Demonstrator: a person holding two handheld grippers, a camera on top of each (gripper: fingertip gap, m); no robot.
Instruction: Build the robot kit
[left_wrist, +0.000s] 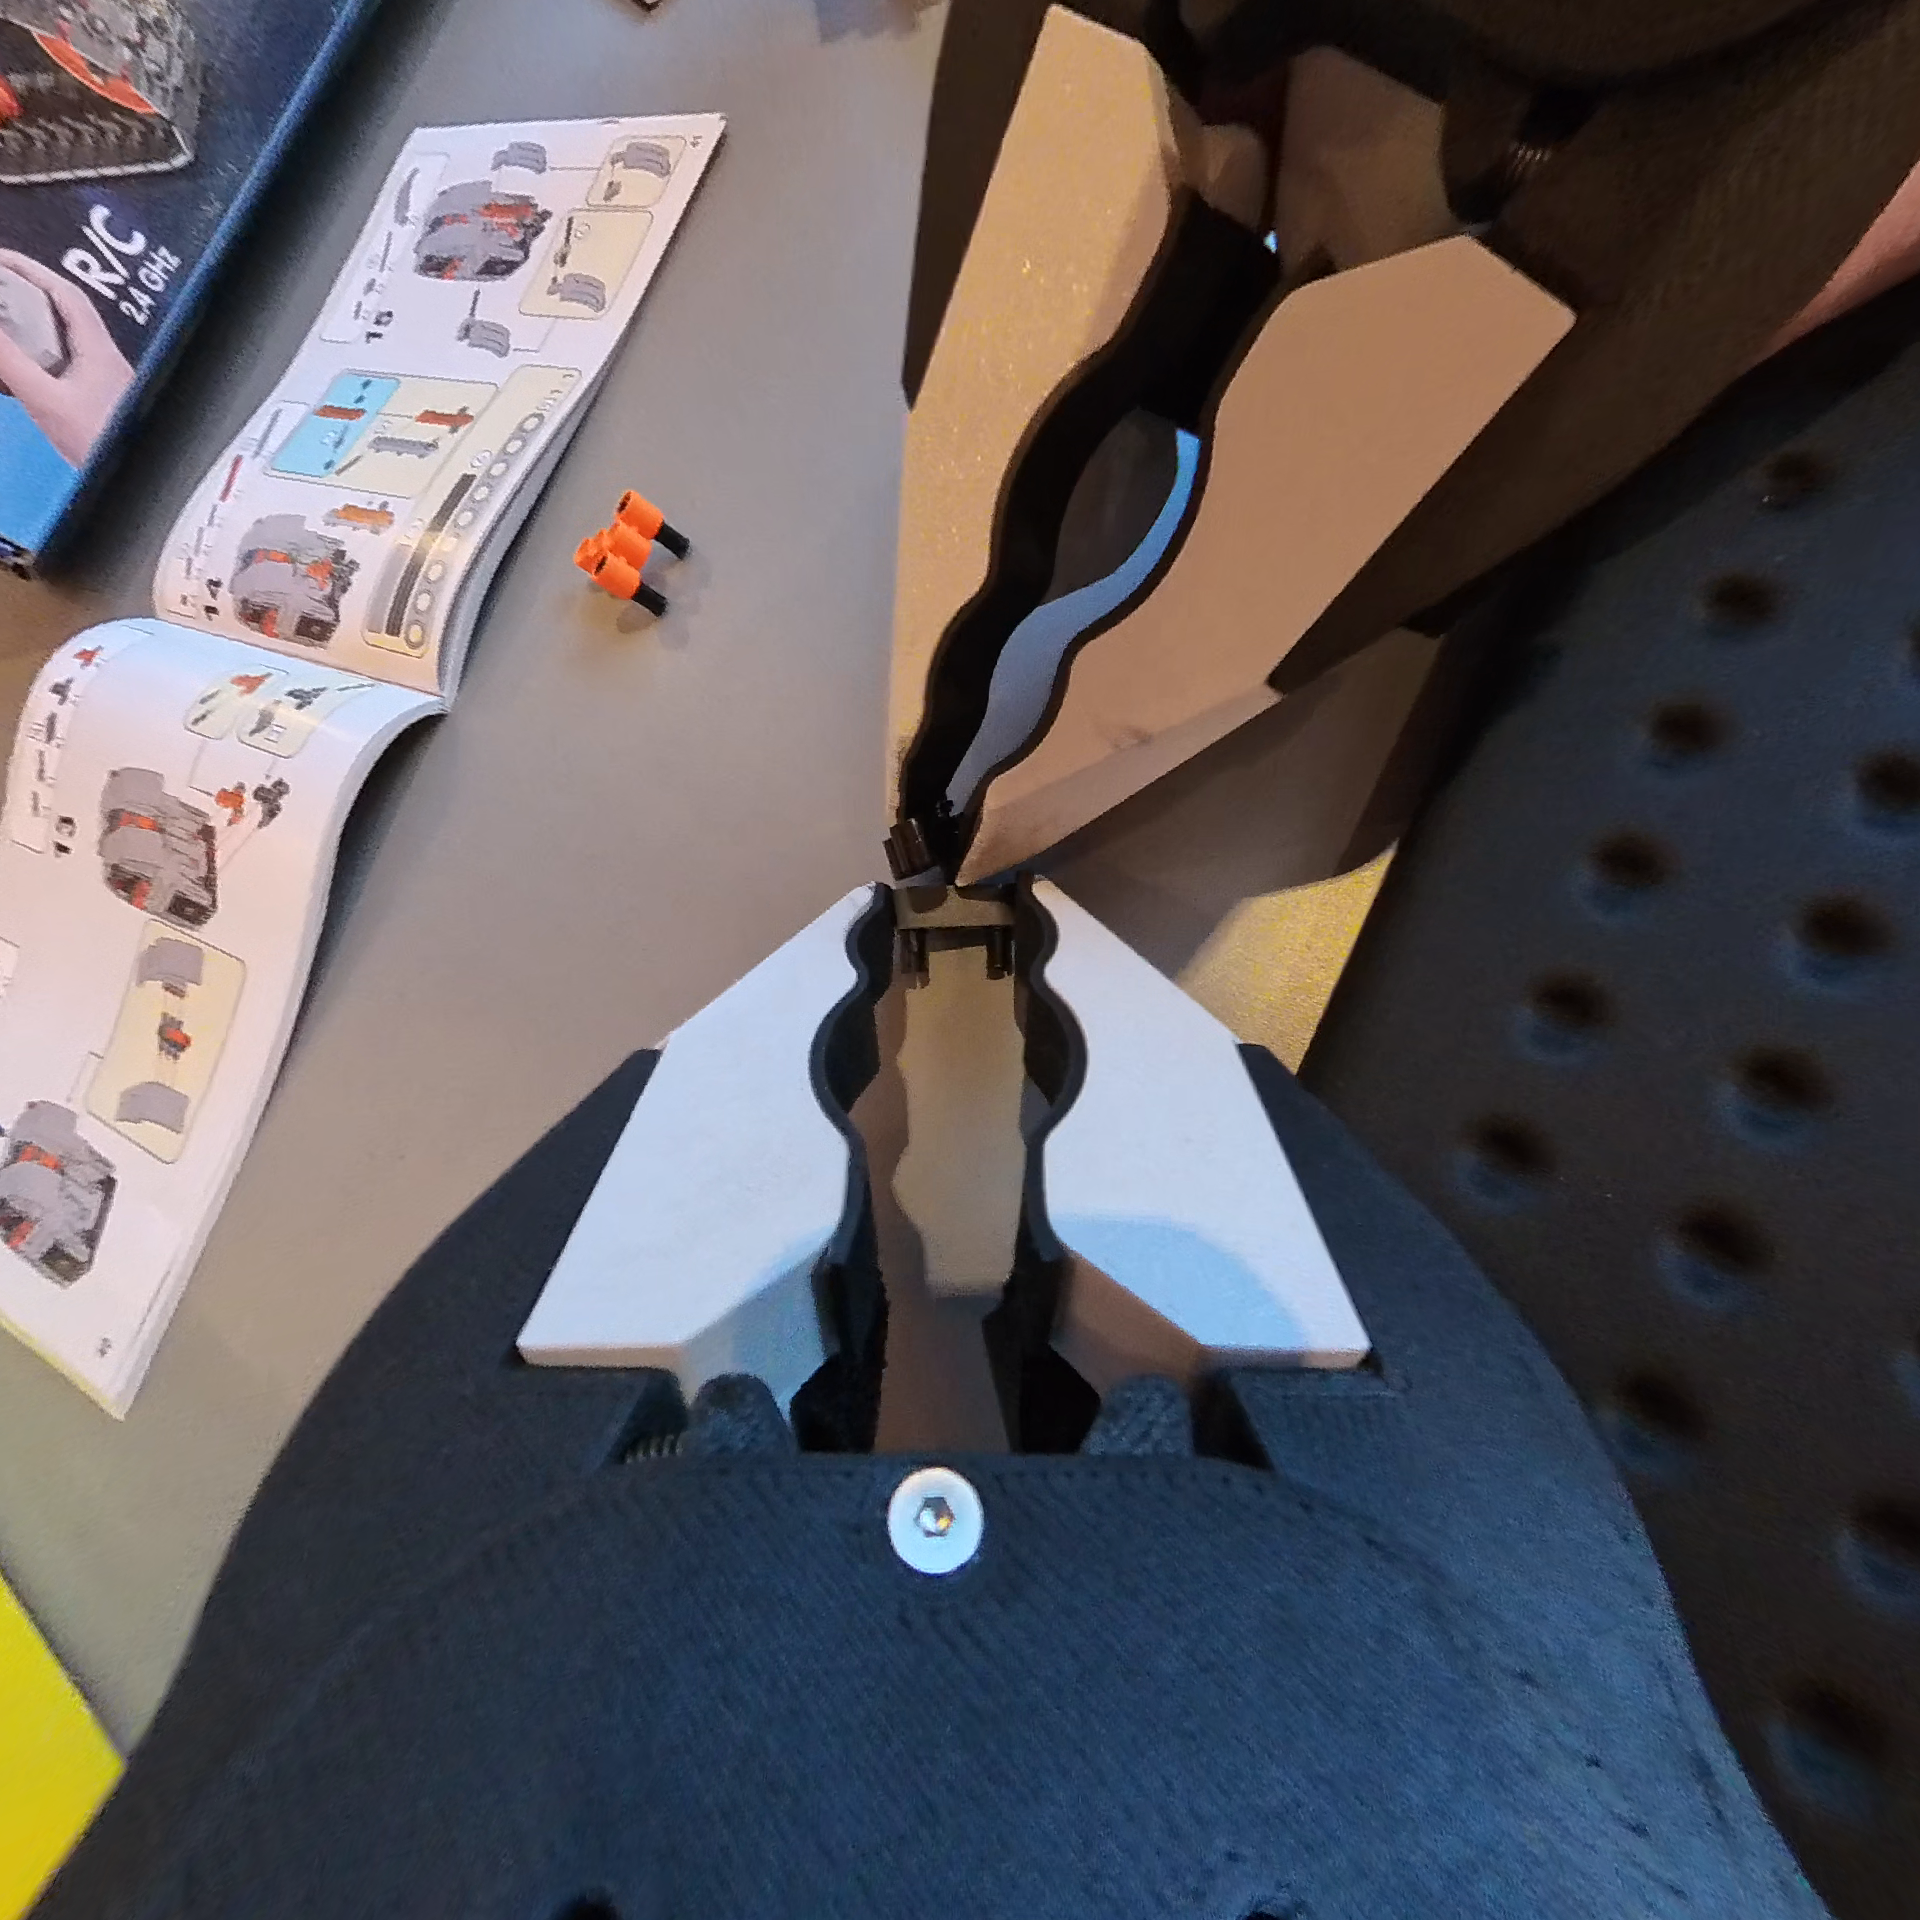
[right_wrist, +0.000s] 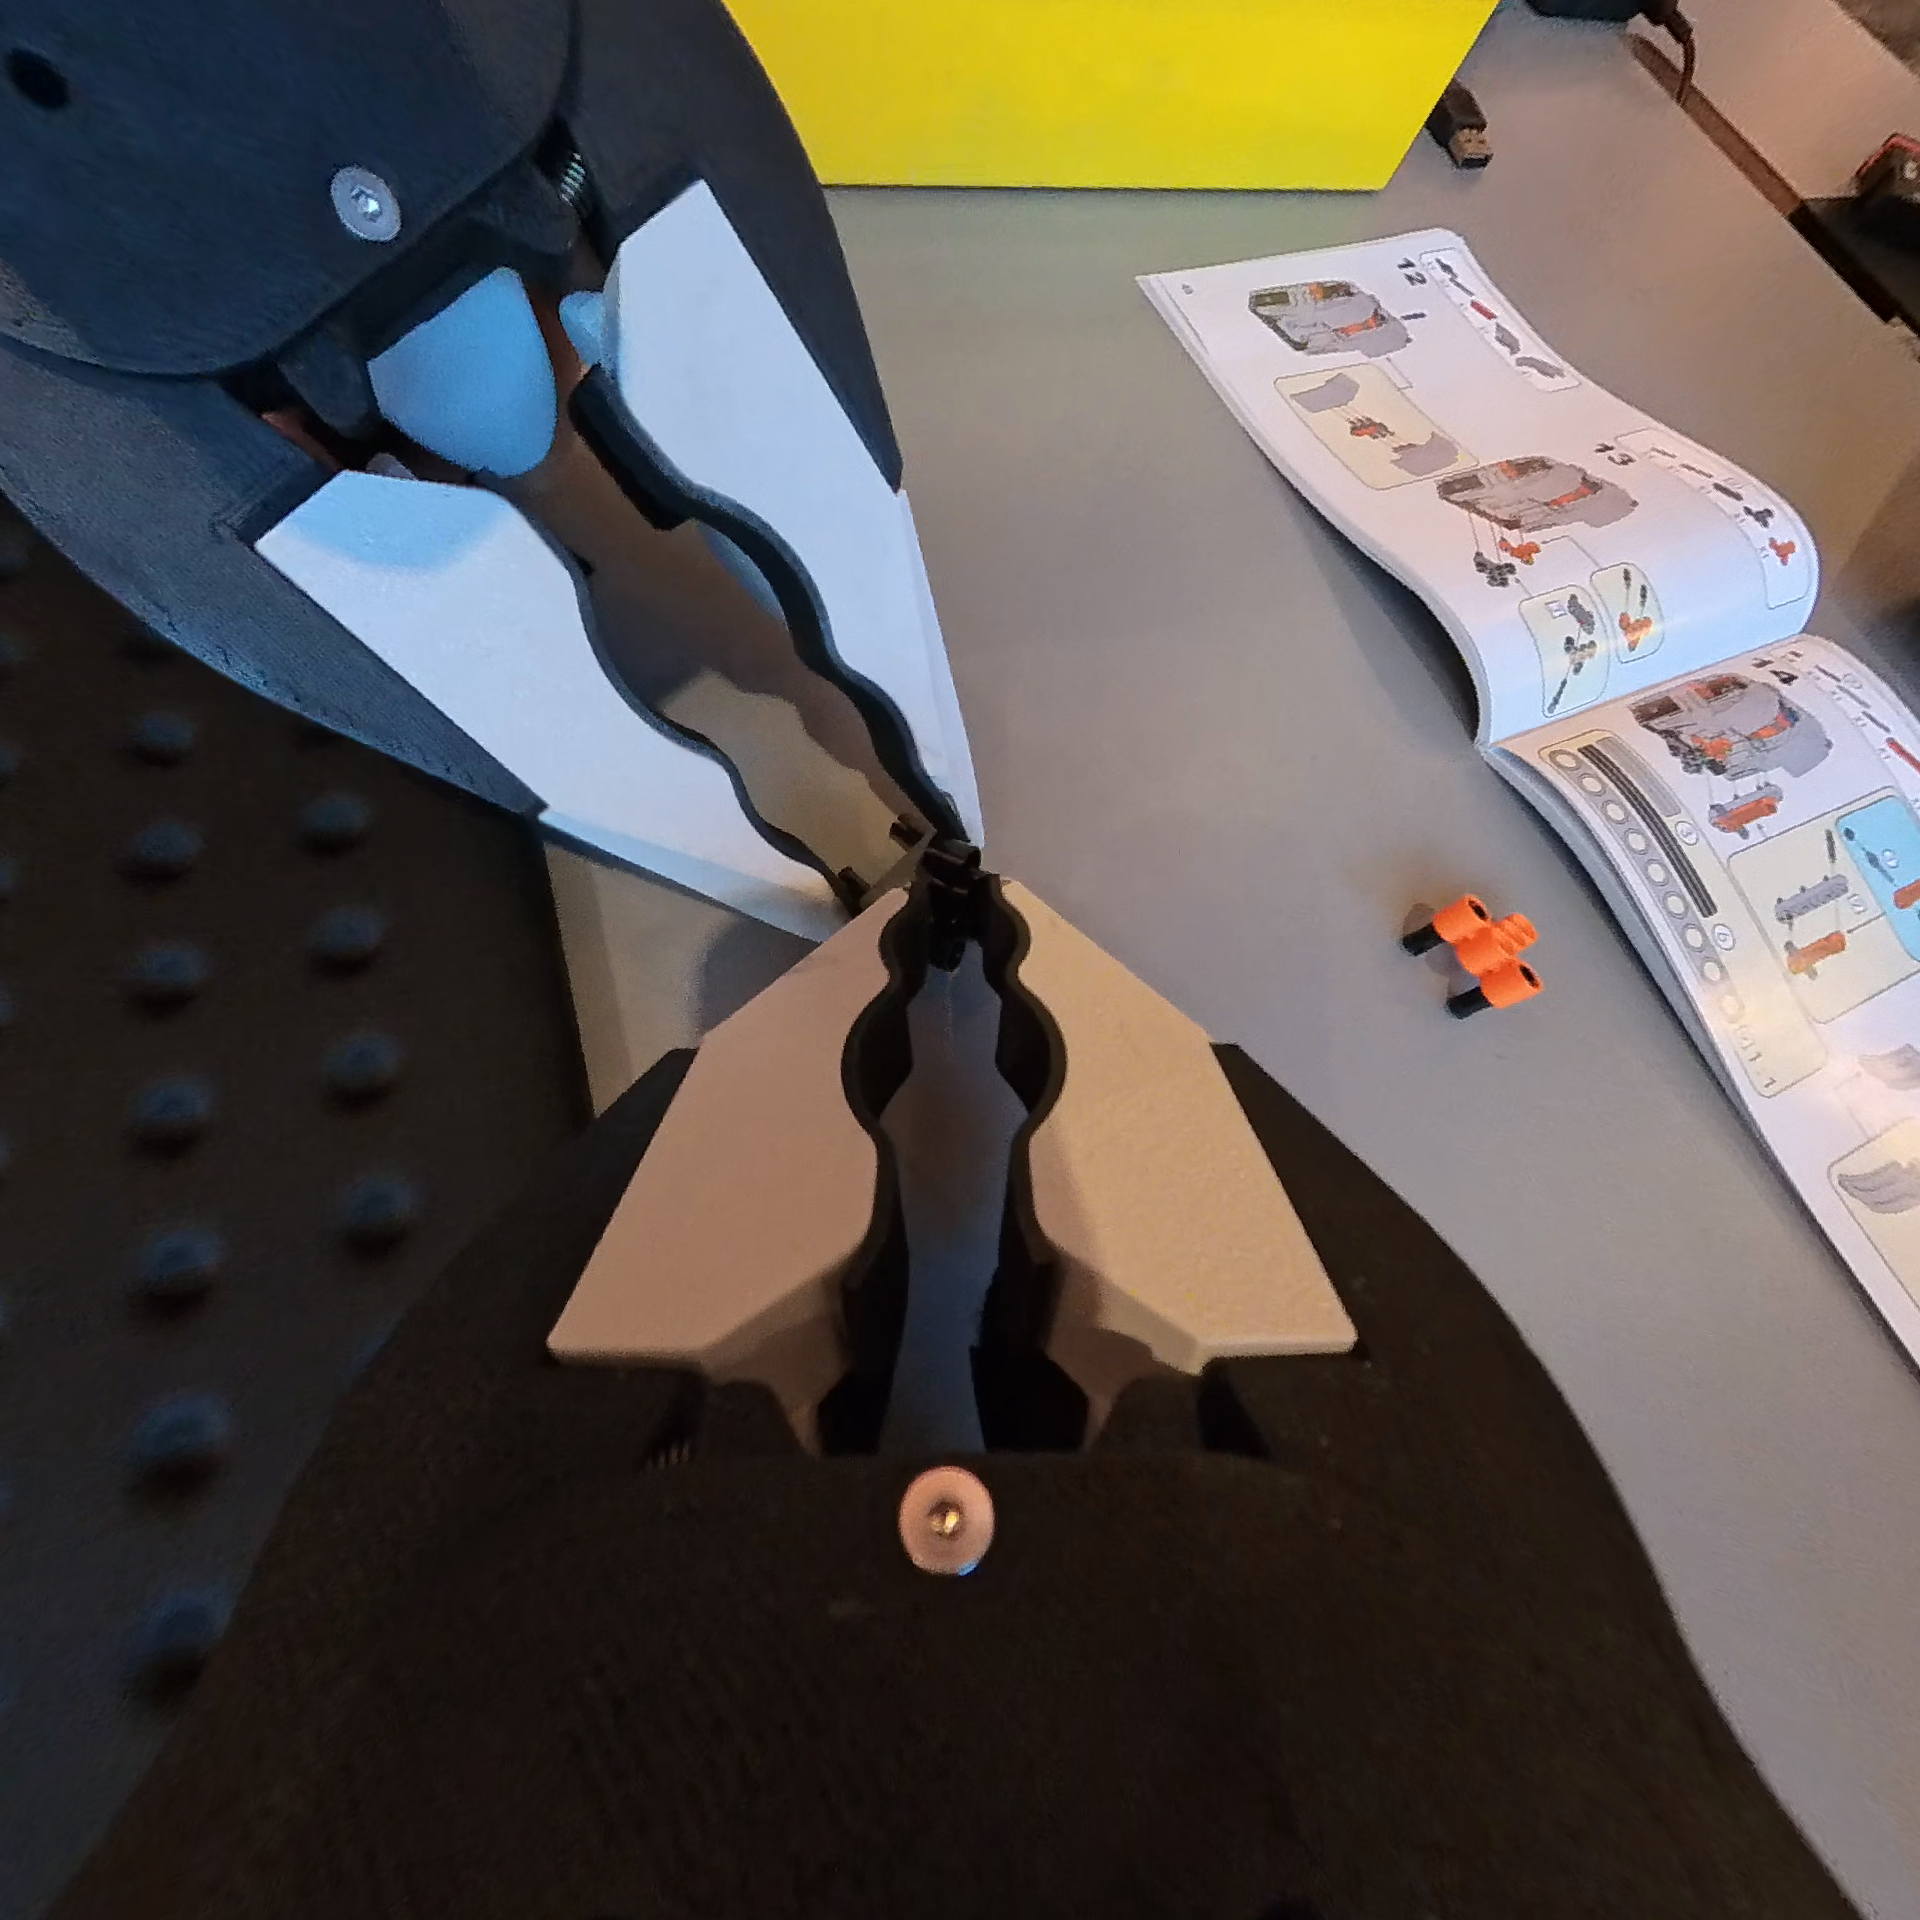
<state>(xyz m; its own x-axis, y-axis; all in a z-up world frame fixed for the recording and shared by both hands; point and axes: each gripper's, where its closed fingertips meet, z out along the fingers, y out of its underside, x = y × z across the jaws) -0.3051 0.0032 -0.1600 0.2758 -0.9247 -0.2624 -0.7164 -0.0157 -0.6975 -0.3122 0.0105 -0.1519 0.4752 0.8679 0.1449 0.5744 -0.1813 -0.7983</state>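
My left gripper (left_wrist: 954, 902) is shut on a small dark grey building piece (left_wrist: 951, 920) with two black pins on its underside. My right gripper (left_wrist: 940, 836) comes in from the upper right, shut on a small black pin (left_wrist: 912, 836). The pin touches the top left corner of the grey piece. In the right wrist view my right gripper (right_wrist: 951, 914) holds the black pin (right_wrist: 951, 883) tip to tip against my left gripper (right_wrist: 920, 831) and its grey piece (right_wrist: 883, 868). Both are held above the grey table (left_wrist: 727, 831).
An orange connector with black pins (left_wrist: 623, 545) lies on the table beside an open instruction booklet (left_wrist: 312, 623); both also show in the right wrist view, connector (right_wrist: 1481, 951) and booklet (right_wrist: 1558, 623). A blue box (left_wrist: 104, 208), a yellow box (right_wrist: 1091, 94) and a black studded mat (left_wrist: 1714, 1039) surround the area.
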